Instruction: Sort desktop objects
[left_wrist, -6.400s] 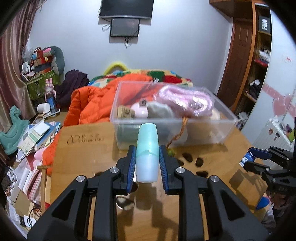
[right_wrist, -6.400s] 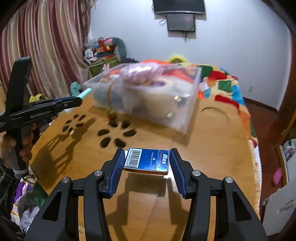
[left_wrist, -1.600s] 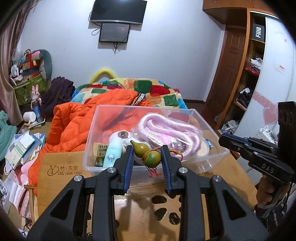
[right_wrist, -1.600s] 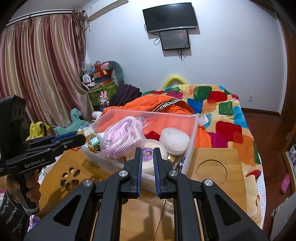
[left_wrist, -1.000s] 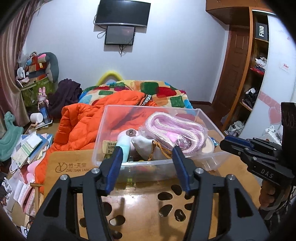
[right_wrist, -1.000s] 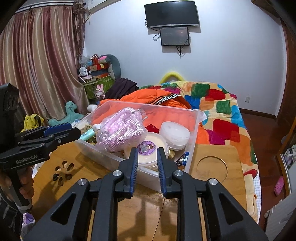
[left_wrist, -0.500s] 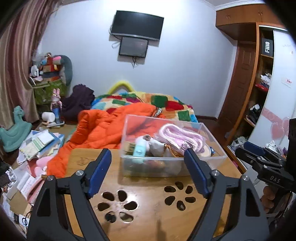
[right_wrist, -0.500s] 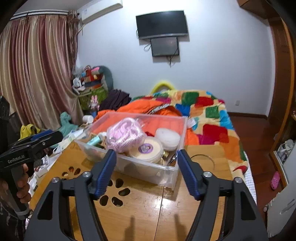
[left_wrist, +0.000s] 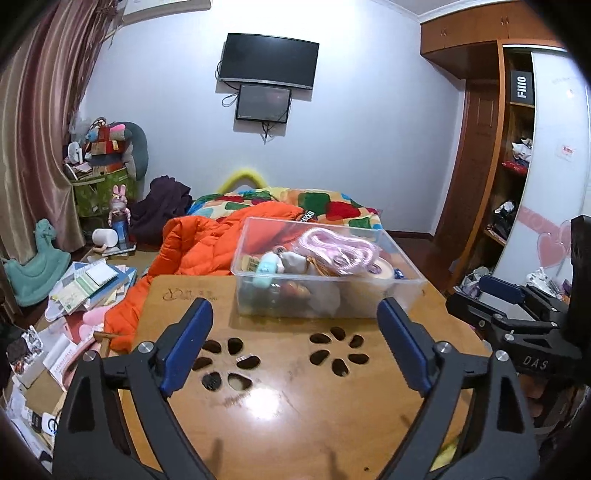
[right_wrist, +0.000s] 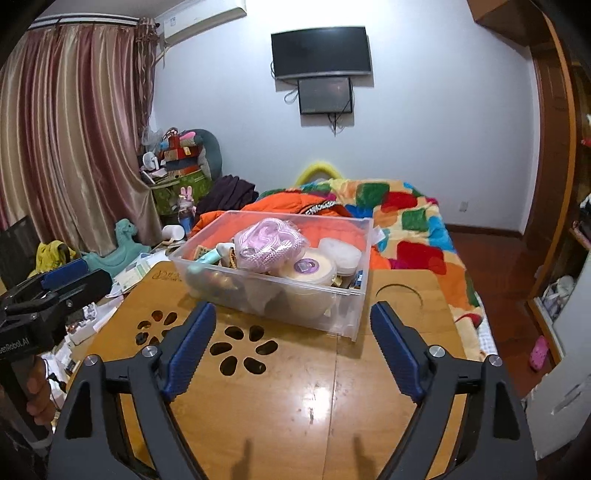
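The clear plastic bin (left_wrist: 325, 291) sits toward the far edge of the wooden table (left_wrist: 295, 398), its far side reaching the table's far edge where the orange jacket (left_wrist: 207, 243) bunches up against it. Everything loose appears to be inside it: a pink coiled cord in a bag (right_wrist: 267, 243) heaped on top, a wide roll of tape (right_wrist: 308, 271) and a white round lid (right_wrist: 340, 251) toward the right end, a mint-green bottle (left_wrist: 266, 269) toward the left end. The left gripper (left_wrist: 293, 347) hangs over the near half of the table with its jaws spread wide and nothing between them; the right gripper (right_wrist: 291, 345) does the same beside it, jaws likewise wide apart and empty. By my judgement the sorting is about finished, since no stray item shows on the tabletop. If the bin must be shifted, it will likely handle as a thin, slightly flexing shell with a smooth, slippery wall and a fair load inside, so the firm rim of a short end wall is the better place to pinch, one gripper at each end, not the middle of a long wall. The bagged cord is soft and piled high, so tilting could spill it. The near half of the table offers open room, broken only by the two flower-shaped cut-outs (right_wrist: 242, 349) and a round recess (right_wrist: 399, 295) near the right edge, where a fingertip could catch. The right edge drops to the floor; clutter lies beyond the left edge.
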